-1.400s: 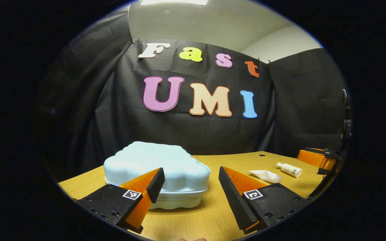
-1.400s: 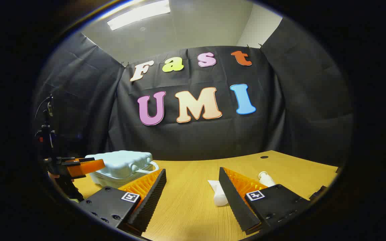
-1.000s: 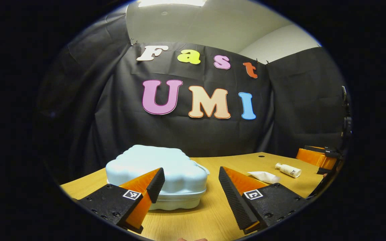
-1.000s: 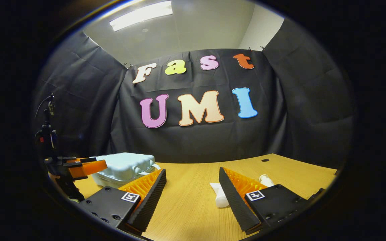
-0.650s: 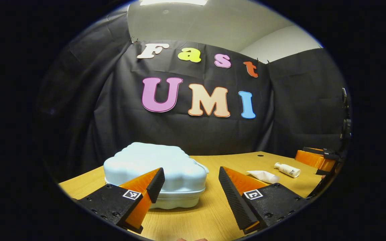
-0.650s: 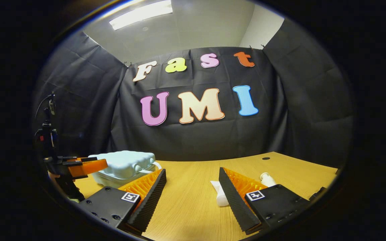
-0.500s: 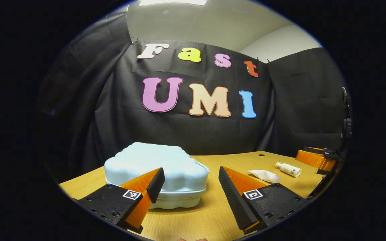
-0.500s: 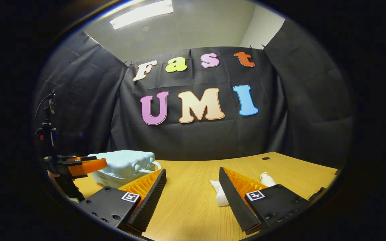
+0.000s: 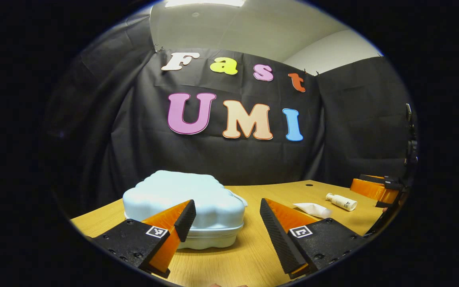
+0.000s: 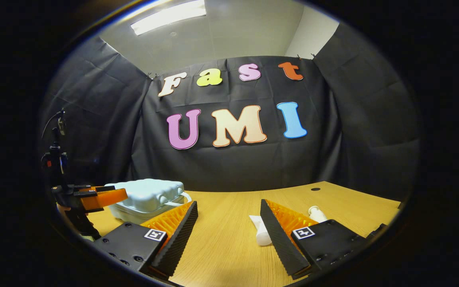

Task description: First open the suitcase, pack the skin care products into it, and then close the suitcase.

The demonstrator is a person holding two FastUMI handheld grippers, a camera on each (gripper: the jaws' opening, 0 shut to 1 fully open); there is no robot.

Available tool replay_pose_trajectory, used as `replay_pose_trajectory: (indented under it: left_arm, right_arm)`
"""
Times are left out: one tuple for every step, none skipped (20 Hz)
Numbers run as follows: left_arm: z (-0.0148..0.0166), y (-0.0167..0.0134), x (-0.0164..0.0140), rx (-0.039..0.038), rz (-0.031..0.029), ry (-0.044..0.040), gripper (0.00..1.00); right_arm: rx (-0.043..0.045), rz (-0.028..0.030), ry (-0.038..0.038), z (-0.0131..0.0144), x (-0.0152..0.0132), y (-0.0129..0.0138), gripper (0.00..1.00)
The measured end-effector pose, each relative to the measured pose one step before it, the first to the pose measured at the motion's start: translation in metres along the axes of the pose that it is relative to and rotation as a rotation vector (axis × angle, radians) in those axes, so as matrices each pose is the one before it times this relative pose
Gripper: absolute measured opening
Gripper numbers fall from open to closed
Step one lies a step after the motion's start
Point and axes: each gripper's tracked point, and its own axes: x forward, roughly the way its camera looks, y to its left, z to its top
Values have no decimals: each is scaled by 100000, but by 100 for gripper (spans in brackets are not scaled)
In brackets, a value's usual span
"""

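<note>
Both grippers level above the table (image 9: 249, 255), fingers spread, left gripper (image 9: 226, 215) facing the closed suitcase (image 9: 181, 197)

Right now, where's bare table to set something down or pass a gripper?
Widest bare stretch of table: between the closed suitcase and the tube. The back strip by the cable hole is also bare. It is crowded where the tube and bottle lie near the right gripper; the left gripper sits close before the suitcase.

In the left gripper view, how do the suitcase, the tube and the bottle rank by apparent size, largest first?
1. suitcase, by far, though nearest the camera.
2. and 3. tube and bottle look alike; unsure.
</note>
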Motion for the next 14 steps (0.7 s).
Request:
replay_pose_trajectory:
  left_arm:
    - [51, -54, 9, 274, -189, -74, 94]
    - [21, -19, -26, 290, -72, -94, 94]
    - [91, 78, -19, 309, 47, -107, 94]
    - [14, 260, 21, 128, 748, 30, 94]
    - [105, 193, 30, -161, 448, 271, 94]
    - [183, 33, 158, -6, 479, 265, 94]
    - [383, 178, 138, 671, 800, -334, 95]
    - [383, 272, 221, 684, 1090, -563, 95]
    - [404, 129, 261, 375, 664, -441, 95]
    - [212, -213, 398, 684, -9, 254, 94]
    - [318, -314, 356, 1304, -551, 816, 94]
    - [276, -347, 415, 1671, -808, 707, 94]
    - [412, -371, 507, 1848, -865, 998, 94]
    - [441, -411, 566, 1724, -1075, 614, 94]
  right_arm:
    - [-182, -176, 67, 36, 57, -118, 99]
    - [34, -91, -71, -4, -116, -60, 99]
    - [185, -26, -54, 124, 53, -41, 99]
    - [175, -12, 23, -60, 16, -32, 99]
    - [-132, 114, 164, 124, -31, 17, 99]
    - [-440, -355, 293, -65, 45, -214, 99]
    - [-400, -572, 71, 7, -24, -271, 99]
    - [-367, -444, 221, -28, -17, -254, 99]
    - [-146, -267, 326, 103, 27, -144, 99]
    - [-45, -76, 244, -45, -57, -141, 99]
    - [-30, -108, 292, 7, 46, -223, 99]
    - [-93, -310, 424, -81, 43, -244, 99]
    - [-130, -427, 420, -74, 120, -277, 99]
    - [-121, -462, 444, -97, -41, -346, 99]
